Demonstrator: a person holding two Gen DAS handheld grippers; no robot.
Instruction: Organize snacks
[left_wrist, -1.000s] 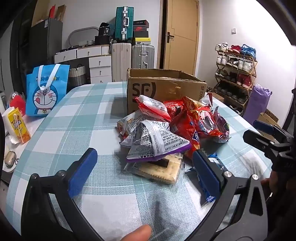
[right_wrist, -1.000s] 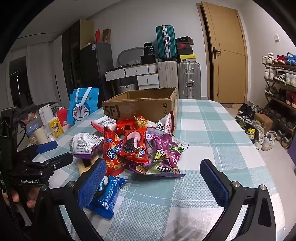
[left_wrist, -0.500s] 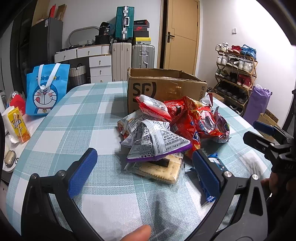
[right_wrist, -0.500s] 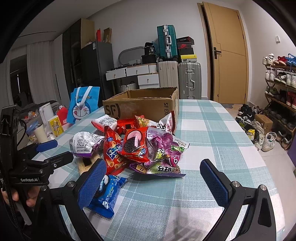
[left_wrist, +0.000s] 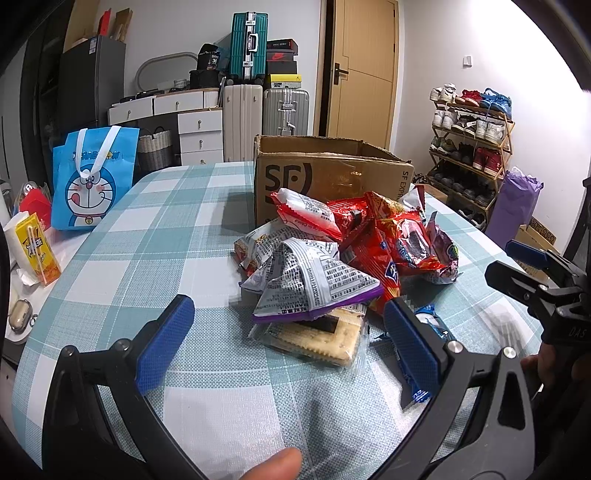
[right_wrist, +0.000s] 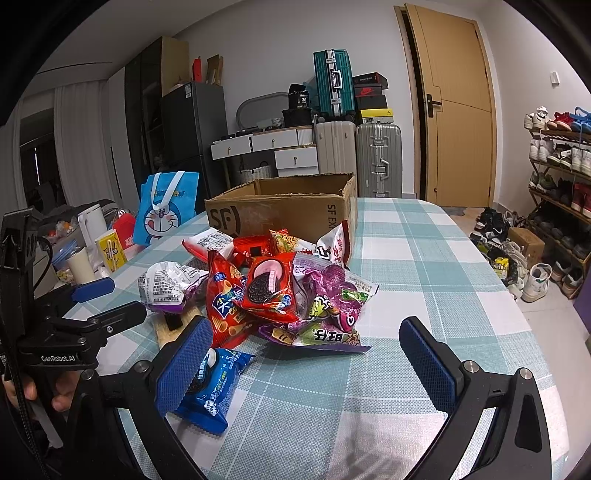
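Open-topped cardboard box (right_wrist: 284, 206) at the far end of the table (right_wrist: 424, 258) — inside hidden from both views. Snack pile (left_wrist: 343, 251) heaped just near of it, touching its front. Left gripper (left_wrist: 288, 339) spread wide, empty, near the cracker pack (left_wrist: 317, 336). Right gripper (right_wrist: 306, 358) likewise released, empty — blue cookie pack (right_wrist: 210, 384) beside its left finger. Purple packets plain only in the right view.

A blue cartoon bag (left_wrist: 90, 177) stands on the checked counter (left_wrist: 122, 266) at ten o'clock, a yellow carton (left_wrist: 37, 249) near it at nine. Suitcases (left_wrist: 264, 110) line the wall at twelve beside a door (left_wrist: 360, 70); a shoe rack (left_wrist: 471, 144) stands at two.
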